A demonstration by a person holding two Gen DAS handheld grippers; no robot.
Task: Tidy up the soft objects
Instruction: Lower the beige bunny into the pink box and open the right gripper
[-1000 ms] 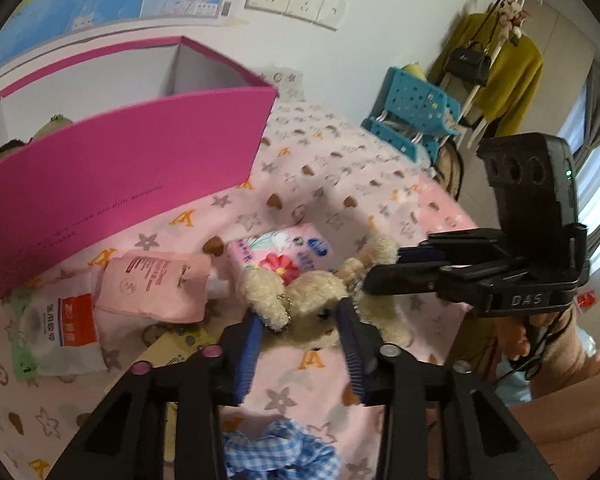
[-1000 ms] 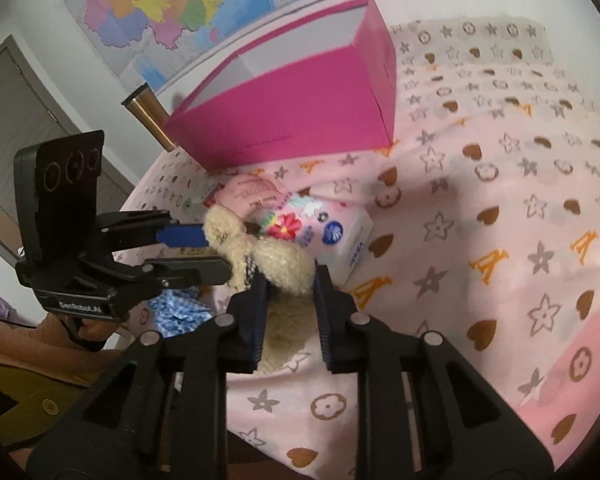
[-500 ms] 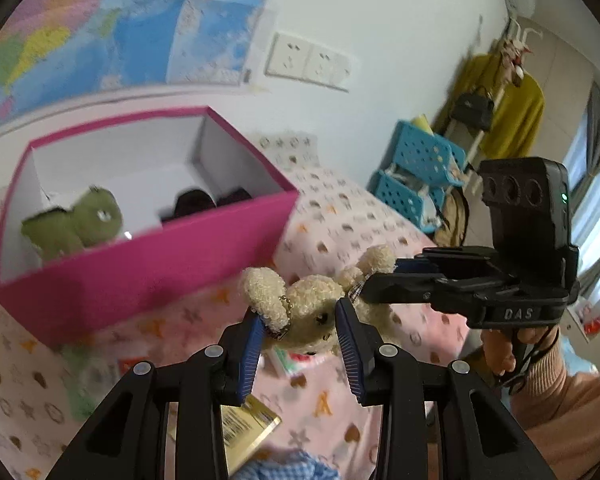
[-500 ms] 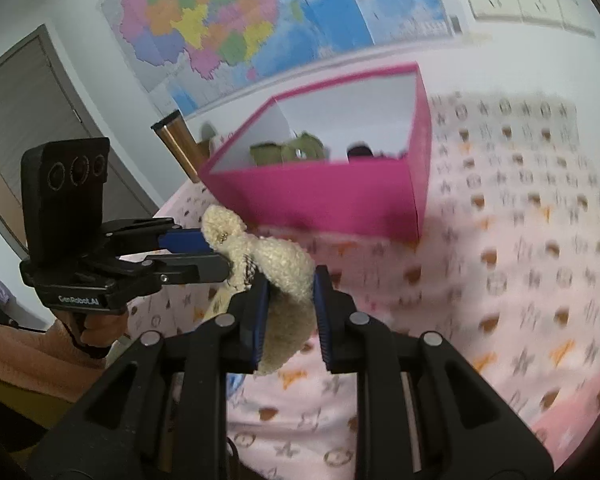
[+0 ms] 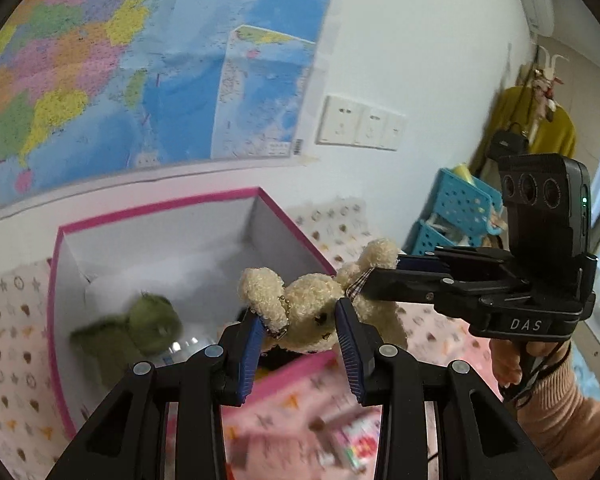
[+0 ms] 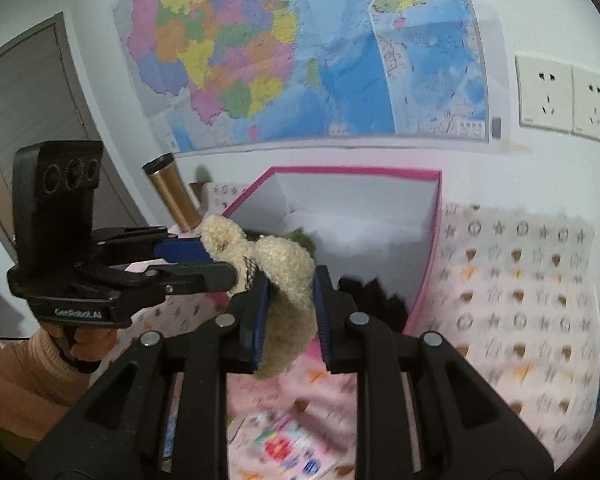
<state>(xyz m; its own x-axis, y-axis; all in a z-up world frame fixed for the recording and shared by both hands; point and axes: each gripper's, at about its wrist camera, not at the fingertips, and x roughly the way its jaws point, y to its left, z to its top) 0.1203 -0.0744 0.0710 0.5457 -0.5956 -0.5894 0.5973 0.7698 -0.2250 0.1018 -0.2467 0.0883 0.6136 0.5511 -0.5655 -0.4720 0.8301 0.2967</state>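
Hand-held grippers (image 5: 300, 326) (image 6: 290, 312) both clamp plush dog (image 5: 304, 312) | gold tumbler (image 6: 172, 196): right view only

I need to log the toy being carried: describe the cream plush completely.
The cream plush is a small, curly-fleeced animal with floppy ears, dark stitched face, a ball chain and a plaid ribbon at the neck. It hangs in the air, stretched sideways over the near edge of the pink box. The left gripper clamps its head; the right gripper clamps its body. Nothing else touches it.
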